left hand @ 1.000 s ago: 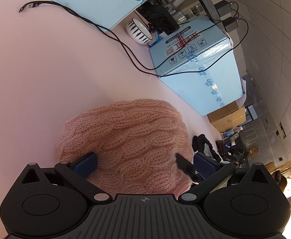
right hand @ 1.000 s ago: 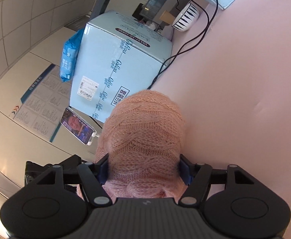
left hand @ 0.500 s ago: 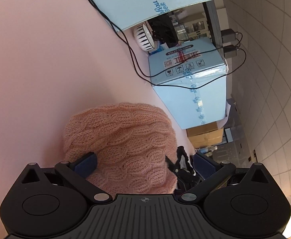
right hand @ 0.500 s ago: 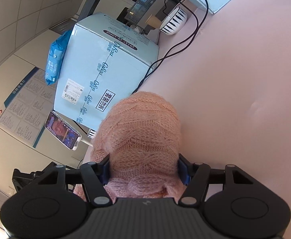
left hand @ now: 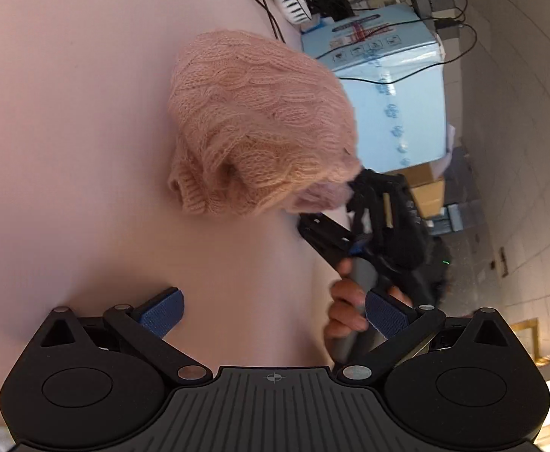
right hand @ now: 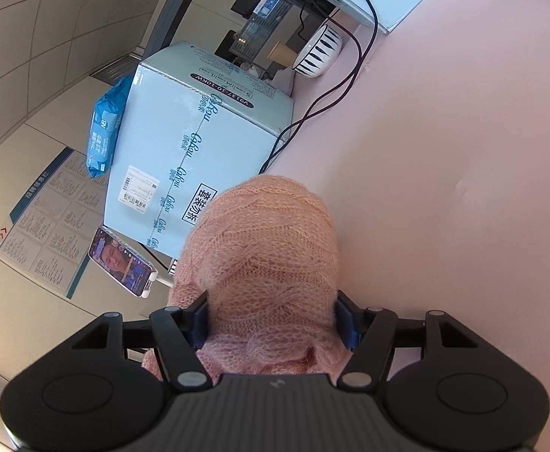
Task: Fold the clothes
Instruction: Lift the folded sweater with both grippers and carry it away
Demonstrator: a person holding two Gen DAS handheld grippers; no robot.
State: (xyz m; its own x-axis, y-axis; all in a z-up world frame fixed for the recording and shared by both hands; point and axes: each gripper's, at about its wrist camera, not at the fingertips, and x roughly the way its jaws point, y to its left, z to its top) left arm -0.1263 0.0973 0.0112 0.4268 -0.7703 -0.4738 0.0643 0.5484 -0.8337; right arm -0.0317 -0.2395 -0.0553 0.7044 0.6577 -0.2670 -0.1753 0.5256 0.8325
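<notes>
A folded pink cable-knit sweater [left hand: 260, 120] lies bunched on the pink table [left hand: 67, 113]. My left gripper [left hand: 271, 301] is open and stands back from it, with only bare table between its blue pads [left hand: 162, 310]. My right gripper [right hand: 272, 320] is shut on the sweater [right hand: 271, 248], both pads pressing into the knit at its near end. In the left wrist view the right gripper [left hand: 335, 203] comes in from the right at the sweater's edge, with a hand [left hand: 346, 309] on its handle.
A light blue cardboard box [right hand: 199, 143] stands at the table's edge behind the sweater. Black cables [right hand: 335, 94] run across the table toward a striped bowl [right hand: 318, 52]. A phone [right hand: 122, 265] and a blue packet [right hand: 105, 128] are beyond the box.
My left gripper has drawn back from the sweater, which earlier lay between its fingers and now lies ahead of them. The right gripper keeps its grip and has hardly moved.
</notes>
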